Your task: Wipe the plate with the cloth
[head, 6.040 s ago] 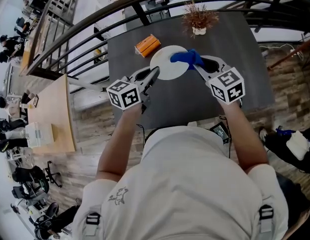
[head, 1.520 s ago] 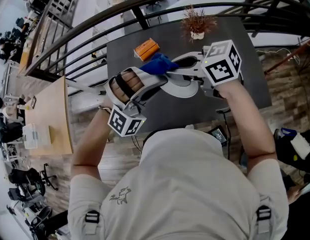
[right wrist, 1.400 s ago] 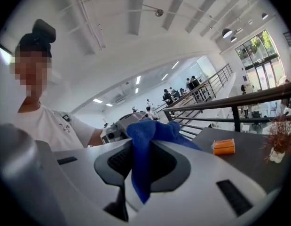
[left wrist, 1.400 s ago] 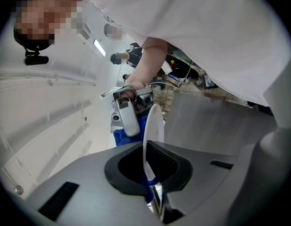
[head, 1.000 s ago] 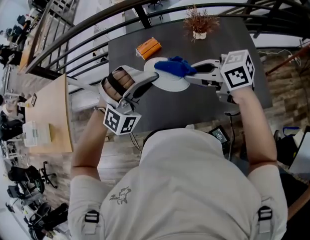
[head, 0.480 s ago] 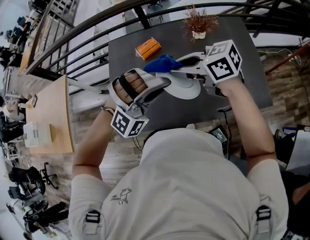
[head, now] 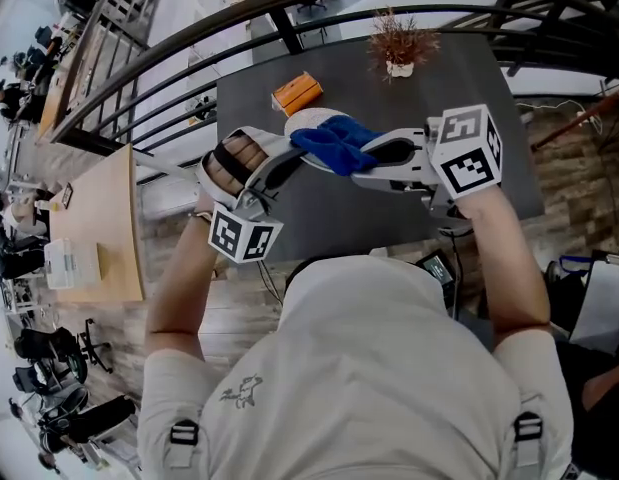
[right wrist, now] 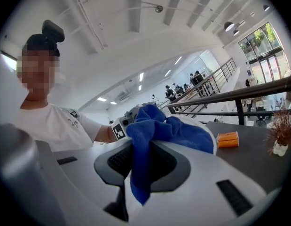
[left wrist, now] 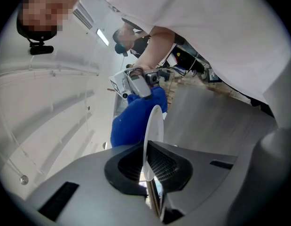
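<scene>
The left gripper [head: 294,158] is clamped narrow on the rim of the white plate [left wrist: 153,126], which it holds on edge in the air over the near left part of the dark table [head: 489,88], while the right gripper [right wrist: 140,166] is closed on a bunched blue cloth [head: 334,146] that lies against the plate's face. To wipe well, I judge the cloth should press flat and sweep across the whole face to the rim, with the left hand braced against that push so the plate does not slip or twist.
</scene>
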The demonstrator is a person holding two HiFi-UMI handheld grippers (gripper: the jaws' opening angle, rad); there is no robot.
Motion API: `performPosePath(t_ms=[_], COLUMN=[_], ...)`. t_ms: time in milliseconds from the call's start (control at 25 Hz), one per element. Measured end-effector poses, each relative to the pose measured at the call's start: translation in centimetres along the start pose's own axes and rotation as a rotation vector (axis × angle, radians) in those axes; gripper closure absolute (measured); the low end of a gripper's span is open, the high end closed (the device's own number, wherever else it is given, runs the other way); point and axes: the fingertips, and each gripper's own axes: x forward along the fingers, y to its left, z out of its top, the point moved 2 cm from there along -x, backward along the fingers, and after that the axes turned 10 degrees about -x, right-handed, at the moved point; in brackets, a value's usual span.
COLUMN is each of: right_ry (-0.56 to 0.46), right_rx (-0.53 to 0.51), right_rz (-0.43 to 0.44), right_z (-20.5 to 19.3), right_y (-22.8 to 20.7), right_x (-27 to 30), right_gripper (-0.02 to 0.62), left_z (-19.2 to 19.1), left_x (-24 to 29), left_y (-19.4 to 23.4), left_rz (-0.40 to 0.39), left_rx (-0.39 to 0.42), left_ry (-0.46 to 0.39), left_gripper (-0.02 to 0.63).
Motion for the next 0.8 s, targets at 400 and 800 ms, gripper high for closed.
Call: performPosePath(t_ms=[400, 800], right_ry=[0.044, 0.174], right_rx=[0.071, 0.025], right_rz=[-0.177, -0.163], right_z=[-1.6, -1.3], right_y=[-7.8, -9.4], right_x=[-3.1, -1.4], right_gripper=[0.511, 0.511], left_z=[2.0, 1.1], left_x=[-0.5, -0.5], left_y=[0.8, 0.5], left_rz=[0.020, -0.011], left_rx=[0.027, 0.074], left_ry=[-0.049, -0.018], left_gripper=[0.589, 0.590])
